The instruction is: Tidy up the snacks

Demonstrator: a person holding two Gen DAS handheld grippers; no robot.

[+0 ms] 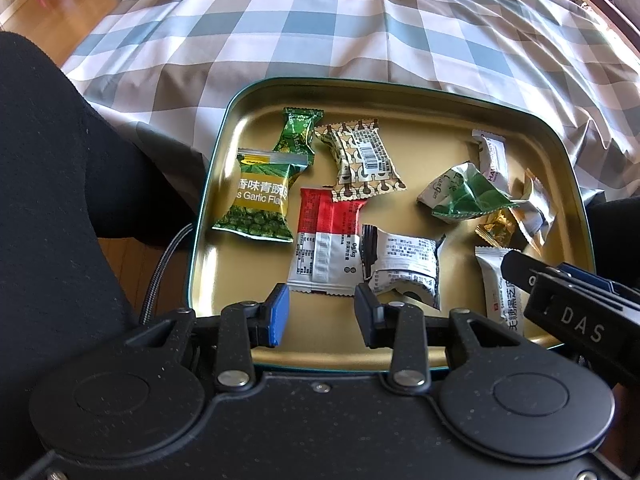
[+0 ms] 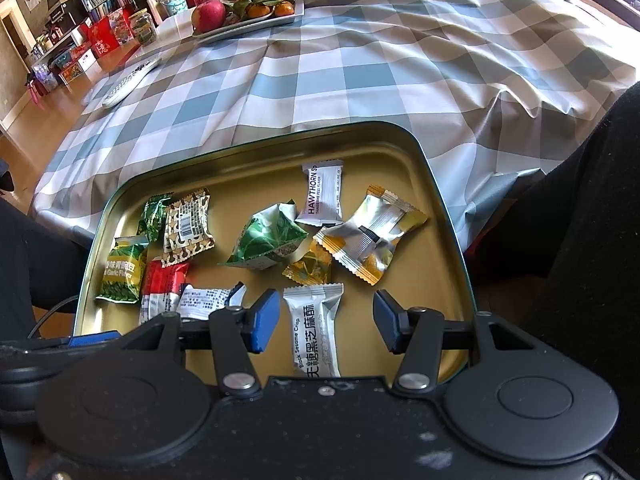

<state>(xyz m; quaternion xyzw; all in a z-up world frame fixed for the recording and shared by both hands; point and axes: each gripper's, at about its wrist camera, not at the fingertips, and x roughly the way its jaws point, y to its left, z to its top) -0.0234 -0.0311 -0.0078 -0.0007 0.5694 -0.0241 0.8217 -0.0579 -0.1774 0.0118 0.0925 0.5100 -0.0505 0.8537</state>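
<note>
The right gripper (image 2: pixel 324 322) hangs over the near edge of the gold tin (image 2: pixel 440 216), jaws wide apart and gripping nothing. The sesame crisp packet (image 2: pixel 314 330) lies flat on the tin floor directly between its pads, w/ clear gaps both sides (neither pad touches it, as far as I can tell). Its long axis runs near-to-far, in line w/ the fingers, so the pads would close across its narrow width, which looks like the easy grab.

The left gripper (image 1: pixel 322 314) is about half open, also empty. It sits over the red-and-white packet (image 1: pixel 326 248), w/ a crumpled white packet (image 1: pixel 404 266) at its right pad.

The right hand is nearer the sesame packet, so that pick is prob. its job.
</note>
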